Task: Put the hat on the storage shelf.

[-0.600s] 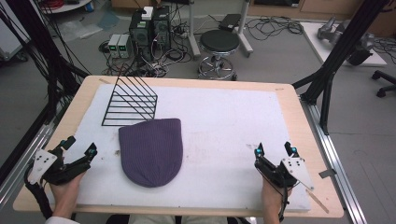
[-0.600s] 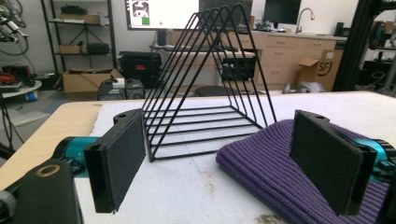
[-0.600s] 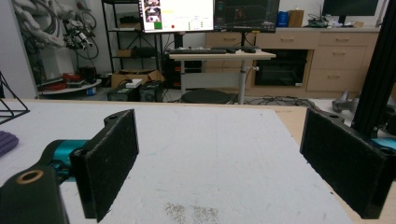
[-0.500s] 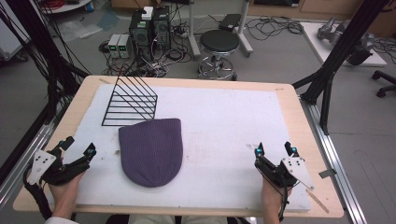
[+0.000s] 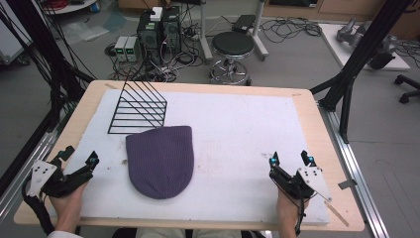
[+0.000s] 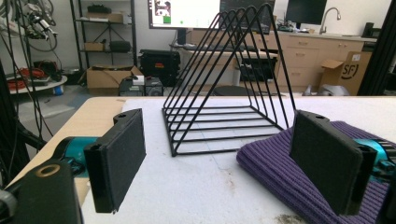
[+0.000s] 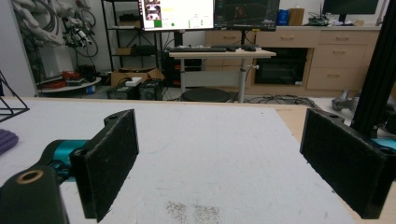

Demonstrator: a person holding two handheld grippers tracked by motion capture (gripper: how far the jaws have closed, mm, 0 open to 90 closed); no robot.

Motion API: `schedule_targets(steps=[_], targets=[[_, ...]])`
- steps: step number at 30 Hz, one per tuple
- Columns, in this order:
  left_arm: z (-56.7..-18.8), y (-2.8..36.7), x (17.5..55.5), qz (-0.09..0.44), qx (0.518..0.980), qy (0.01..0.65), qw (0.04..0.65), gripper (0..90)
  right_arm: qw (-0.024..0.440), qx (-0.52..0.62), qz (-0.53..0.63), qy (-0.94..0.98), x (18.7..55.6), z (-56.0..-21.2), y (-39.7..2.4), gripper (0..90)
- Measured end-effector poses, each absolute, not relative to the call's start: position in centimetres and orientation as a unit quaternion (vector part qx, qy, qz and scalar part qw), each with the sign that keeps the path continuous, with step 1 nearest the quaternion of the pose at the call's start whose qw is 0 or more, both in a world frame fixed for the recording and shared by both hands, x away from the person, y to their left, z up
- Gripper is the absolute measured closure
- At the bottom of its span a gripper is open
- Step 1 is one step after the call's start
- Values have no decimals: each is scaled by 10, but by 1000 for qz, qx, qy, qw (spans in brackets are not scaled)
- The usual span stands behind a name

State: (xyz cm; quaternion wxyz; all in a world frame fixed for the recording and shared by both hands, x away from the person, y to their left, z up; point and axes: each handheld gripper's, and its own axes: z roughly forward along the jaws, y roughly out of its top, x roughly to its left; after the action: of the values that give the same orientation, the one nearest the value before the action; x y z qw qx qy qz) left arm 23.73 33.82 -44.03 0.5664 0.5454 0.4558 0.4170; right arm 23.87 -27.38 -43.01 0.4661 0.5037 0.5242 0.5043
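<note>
Your white mat [image 5: 237, 129] covers most of the wooden table [image 5: 317, 124], and in the right gripper view you can see dark specks [image 7: 191, 211] on it, perhaps crumbs or lint. Beyond the far edge a round black stool [image 5: 233, 44] stands on the floor, with two computer towers [image 5: 158, 29] and loose cables [image 5: 287, 27] beside it. Farther back you have a lit monitor [image 7: 176, 14] above a desk [image 7: 215, 52], wooden cabinets [image 7: 327, 56] and a cardboard box [image 6: 348, 70].

Purple beanie [image 7: 6, 140] — cut off at the right gripper view's left edge
</note>
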Motion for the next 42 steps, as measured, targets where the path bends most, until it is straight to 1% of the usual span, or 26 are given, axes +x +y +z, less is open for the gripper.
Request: schedule_targets(steps=[12, 18, 23, 29, 33, 42], targets=[[-438, 339, 239, 398, 548, 450, 582, 192, 467, 506, 500, 525, 238, -431, -274, 107], [-432, 332, 240, 397, 561, 432, 584, 192, 465, 506, 500, 527, 239, -431, -274, 107], [-425, 326, 242, 382, 573, 410, 598, 177, 463, 505, 501, 529, 239, -431, -275, 107], [-419, 319, 243, 364, 595, 385, 605, 176, 462, 502, 501, 532, 240, -431, -274, 107], [-415, 311, 244, 344, 617, 363, 608, 185, 460, 504, 500, 533, 240, -432, -274, 107], [-413, 296, 248, 318, 665, 325, 592, 184, 456, 502, 499, 540, 241, -432, -274, 107]])
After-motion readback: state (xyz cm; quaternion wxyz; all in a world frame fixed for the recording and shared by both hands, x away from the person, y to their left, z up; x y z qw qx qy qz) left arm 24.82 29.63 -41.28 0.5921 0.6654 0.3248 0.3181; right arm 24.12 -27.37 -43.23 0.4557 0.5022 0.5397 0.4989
